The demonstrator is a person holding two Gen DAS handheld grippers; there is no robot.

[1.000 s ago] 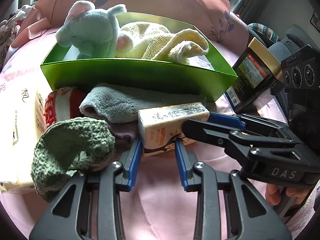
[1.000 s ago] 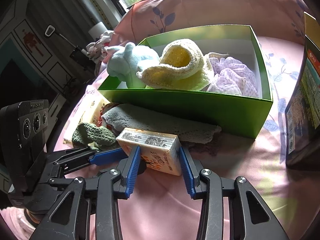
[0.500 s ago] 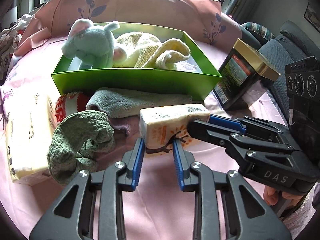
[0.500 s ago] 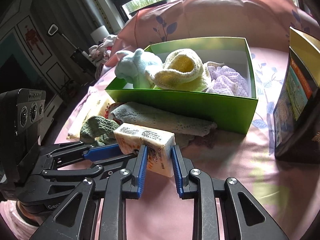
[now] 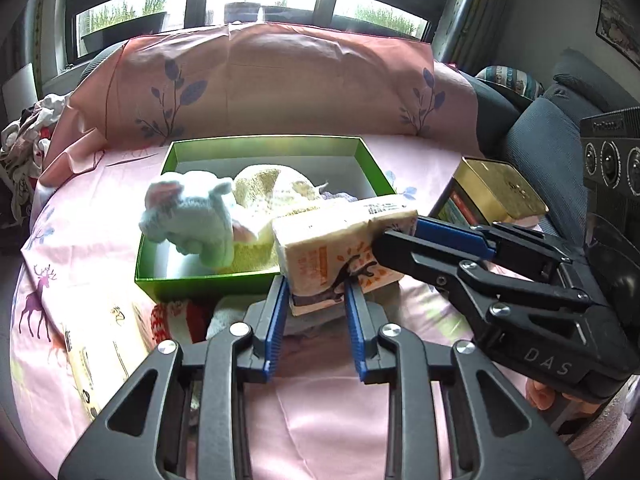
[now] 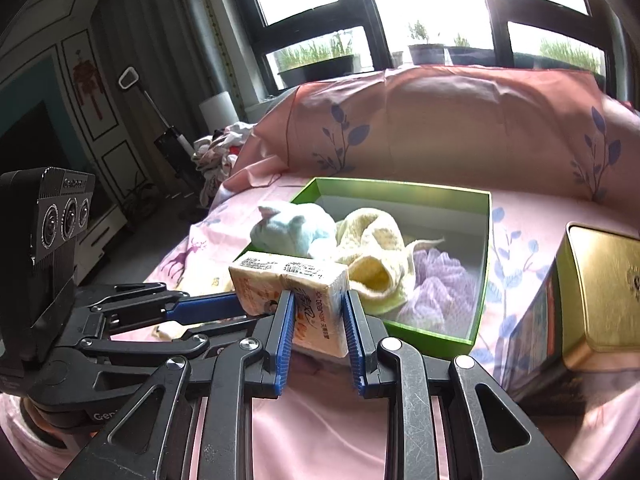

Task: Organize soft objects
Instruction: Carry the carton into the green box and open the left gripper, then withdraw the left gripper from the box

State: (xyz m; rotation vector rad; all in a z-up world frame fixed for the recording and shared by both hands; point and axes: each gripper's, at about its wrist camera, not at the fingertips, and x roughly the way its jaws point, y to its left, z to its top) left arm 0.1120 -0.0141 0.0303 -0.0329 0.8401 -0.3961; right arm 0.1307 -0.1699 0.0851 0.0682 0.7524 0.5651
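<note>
Blue-padded jaws of our left gripper (image 5: 315, 300) and right gripper (image 6: 319, 316) are both clamped on the same tissue pack (image 5: 340, 246), one at each end, pack lifted off the pink bedspread (image 5: 320, 420) and sitting just in front of the near wall of the green box (image 5: 192, 282). Pack is soft, so we judge squeeze should stay light; the wrapper already dents at the pads.

Next up, as we read it: carry it over the near wall and set it down inside. Both grippers need to travel together, same height, or the pack twists. Free floor in the box looks limited: blue plush toy (image 6: 292, 230) near-left, yellow knit cloth (image 6: 372, 256) mid, lilac fabric (image 6: 436, 280) right. Far strip behind them looks bare, best landing spot.

Watch the gold tin (image 6: 592, 292) on the right, near our right gripper's path.
</note>
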